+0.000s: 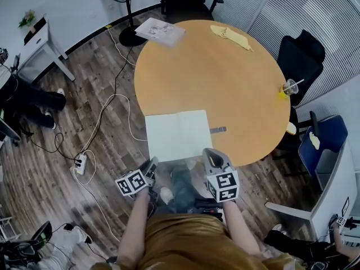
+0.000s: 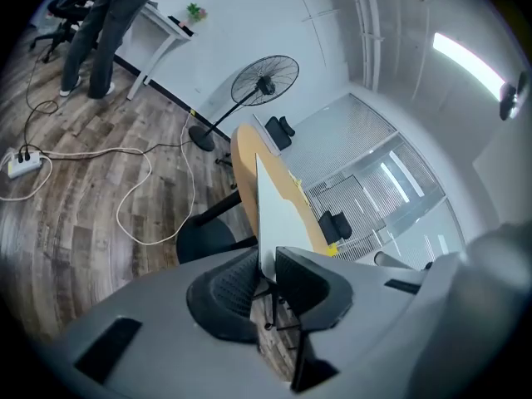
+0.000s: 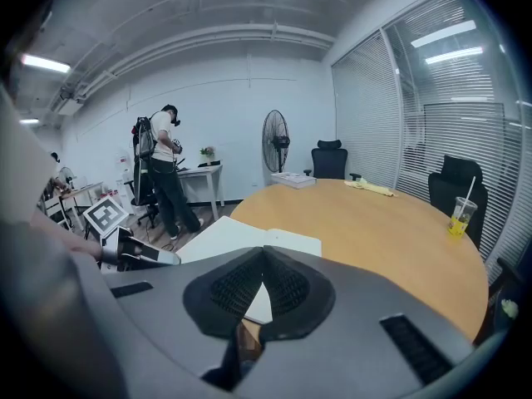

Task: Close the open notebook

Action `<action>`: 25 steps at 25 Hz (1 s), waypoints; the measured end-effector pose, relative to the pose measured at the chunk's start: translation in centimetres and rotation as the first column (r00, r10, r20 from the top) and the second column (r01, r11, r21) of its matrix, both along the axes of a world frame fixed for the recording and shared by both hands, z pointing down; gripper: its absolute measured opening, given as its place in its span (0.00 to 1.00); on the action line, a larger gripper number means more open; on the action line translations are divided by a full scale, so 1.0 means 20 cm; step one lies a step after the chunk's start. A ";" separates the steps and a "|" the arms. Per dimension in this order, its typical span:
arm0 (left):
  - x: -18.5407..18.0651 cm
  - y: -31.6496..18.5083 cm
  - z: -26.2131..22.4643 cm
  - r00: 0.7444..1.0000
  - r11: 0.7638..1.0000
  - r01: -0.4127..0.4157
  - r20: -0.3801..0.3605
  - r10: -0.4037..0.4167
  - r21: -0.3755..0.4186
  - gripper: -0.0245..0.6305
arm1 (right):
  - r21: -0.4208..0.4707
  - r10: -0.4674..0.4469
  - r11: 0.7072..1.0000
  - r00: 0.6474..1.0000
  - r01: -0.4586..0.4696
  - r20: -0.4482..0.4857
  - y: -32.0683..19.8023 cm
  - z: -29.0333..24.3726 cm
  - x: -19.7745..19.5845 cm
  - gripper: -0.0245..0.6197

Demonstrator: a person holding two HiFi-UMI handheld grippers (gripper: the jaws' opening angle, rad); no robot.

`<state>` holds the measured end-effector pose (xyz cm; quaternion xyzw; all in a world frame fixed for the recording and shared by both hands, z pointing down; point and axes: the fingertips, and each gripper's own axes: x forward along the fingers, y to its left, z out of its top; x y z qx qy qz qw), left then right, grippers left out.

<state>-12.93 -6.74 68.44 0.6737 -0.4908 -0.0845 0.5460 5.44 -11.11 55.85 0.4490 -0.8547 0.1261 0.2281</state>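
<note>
An open white notebook [image 1: 179, 134] lies at the near edge of the round wooden table [image 1: 225, 77], its near left corner past the rim. My left gripper [image 1: 152, 163] is at that corner. In the left gripper view the notebook's [image 2: 274, 214] edge runs between the jaws of the left gripper [image 2: 264, 268], which stand narrowly apart on either side of it; I see no pad pressing. My right gripper [image 1: 211, 152] is at the notebook's near right edge. In the right gripper view its pads [image 3: 287, 285] meet with nothing between them, and the notebook [image 3: 241, 235] lies just beyond.
A small grey object [image 1: 218, 130] lies right of the notebook. Far across the table are a stack of papers [image 1: 160, 31], a yellow cloth [image 1: 230, 37] and a drink cup [image 1: 288, 89]. Black chairs [image 1: 298, 61] ring the table. Cables and a power strip [image 1: 80, 163] lie on the floor; a person [image 3: 162, 169] stands by a desk.
</note>
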 end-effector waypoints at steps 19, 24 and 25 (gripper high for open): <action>0.03 -0.07 -0.25 0.978 0.986 -0.102 0.194 0.076 0.129 0.12 | 0.047 0.009 0.999 1.000 -0.010 0.019 0.07 -0.08 0.00 0.06; 0.05 -0.13 -0.33 0.963 0.978 -0.127 0.256 0.083 0.163 0.11 | 0.059 0.017 0.998 1.000 -0.018 0.022 0.05 -0.10 0.02 0.06; 0.06 -0.13 -0.34 0.961 0.977 -0.132 0.265 0.084 0.168 0.11 | 0.062 0.018 0.998 1.000 -0.020 0.024 0.05 -0.11 0.03 0.06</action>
